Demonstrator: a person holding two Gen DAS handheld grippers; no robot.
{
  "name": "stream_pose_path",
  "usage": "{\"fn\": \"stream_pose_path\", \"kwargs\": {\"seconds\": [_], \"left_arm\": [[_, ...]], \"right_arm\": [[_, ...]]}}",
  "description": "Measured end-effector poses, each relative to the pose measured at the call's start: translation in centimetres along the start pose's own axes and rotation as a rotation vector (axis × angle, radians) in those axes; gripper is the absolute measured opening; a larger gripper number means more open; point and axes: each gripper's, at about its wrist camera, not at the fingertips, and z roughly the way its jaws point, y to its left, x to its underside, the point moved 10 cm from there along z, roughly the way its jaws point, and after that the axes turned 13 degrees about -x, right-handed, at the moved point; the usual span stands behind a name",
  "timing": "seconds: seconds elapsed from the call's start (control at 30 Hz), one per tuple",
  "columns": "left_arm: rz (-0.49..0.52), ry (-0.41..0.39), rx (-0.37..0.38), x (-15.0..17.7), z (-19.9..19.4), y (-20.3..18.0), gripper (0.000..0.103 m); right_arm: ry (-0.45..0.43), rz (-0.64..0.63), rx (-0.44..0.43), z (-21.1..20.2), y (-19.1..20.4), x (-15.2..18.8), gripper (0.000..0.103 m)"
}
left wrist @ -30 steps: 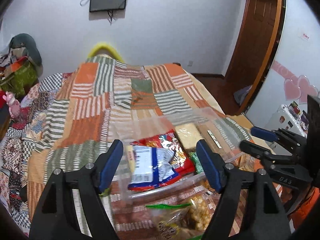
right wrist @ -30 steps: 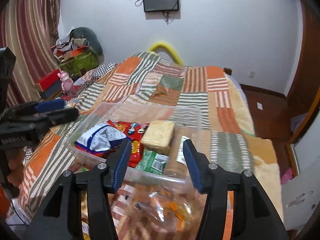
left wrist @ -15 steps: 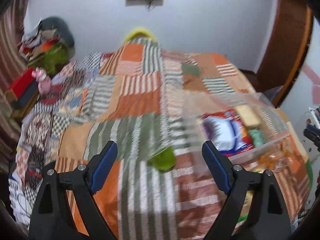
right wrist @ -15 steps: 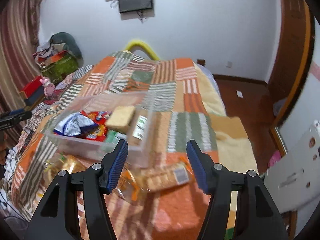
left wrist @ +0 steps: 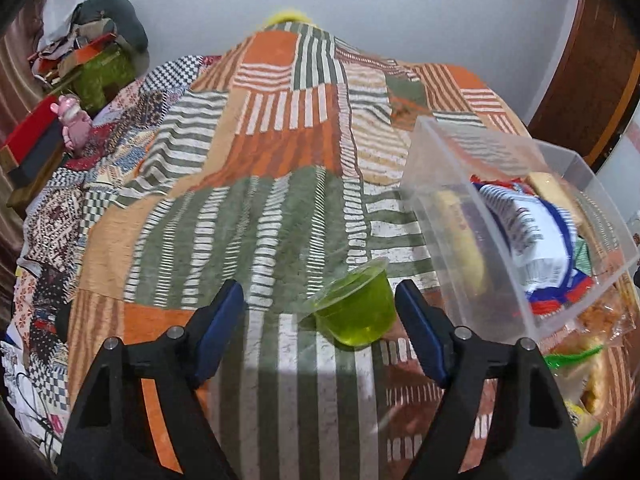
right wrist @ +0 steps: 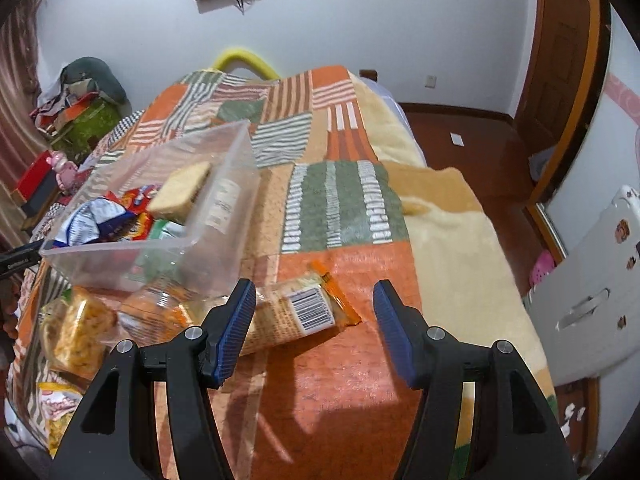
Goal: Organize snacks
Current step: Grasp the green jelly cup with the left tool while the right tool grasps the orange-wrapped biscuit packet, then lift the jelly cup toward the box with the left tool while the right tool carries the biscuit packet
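Left wrist view: the left gripper [left wrist: 320, 326] is wide open around a small green jelly cup [left wrist: 354, 308] on the striped patchwork blanket [left wrist: 256, 216]. The clear plastic box [left wrist: 472, 200] of snacks sits right of the cup. The right gripper [right wrist: 314, 322] is open too, over a crinkly cracker packet [right wrist: 296, 314] near the box.

A small clear cup of green jelly [left wrist: 354, 312] lies tilted on the patchwork bedspread, just left of a transparent plastic bin [left wrist: 460, 216] holding several snack packets. Near the bin's right side lies a flat orange-edged cracker packet [right wrist: 298, 312], barcode up.
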Motion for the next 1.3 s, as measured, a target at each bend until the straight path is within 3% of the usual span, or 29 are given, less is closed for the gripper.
{"fn": "stream_pose_path", "kwargs": {"seconds": [0.27, 0.37, 0.47, 0.63, 0.77, 1.13, 1.3], "left_arm": [[-0.021, 0.012, 0.038, -0.2, 1.6, -0.8, 0.074], [-0.007, 0.051, 0.042, 0.6, 2.7, -1.5, 0.064], [0.019, 0.036, 0.014, 0.8, 3.0, -1.9, 0.058], [-0.01, 0.025, 0.028, 0.8, 2.8, -1.4, 0.057], [-0.002, -0.005, -0.002, 1.2, 1.8, -0.5, 0.057], [-0.026, -0.072, -0.03, 2.4, -3.9, 2.6, 0.057], [-0.008, -0.11, -0.014, 2.3, -6.7, 1.8, 0.057]], "right_arm": [[-0.003, 0.037, -0.038, 0.9, 0.7, 0.0, 0.064], [0.002, 0.057, -0.059, 1.7, 1.2, 0.0, 0.065], [0.016, 0.053, -0.068, 2.4, 1.8, 0.2, 0.066], [0.044, -0.004, -0.04, 2.7, 2.6, 1.0, 0.068], [0.063, -0.037, -0.013, 2.0, 2.4, 2.2, 0.068], [0.072, 0.031, -0.004, -0.1, 0.5, 4.2, 0.068], [0.076, 0.024, -0.005, 0.5, 1.0, 4.0, 0.033]]}}
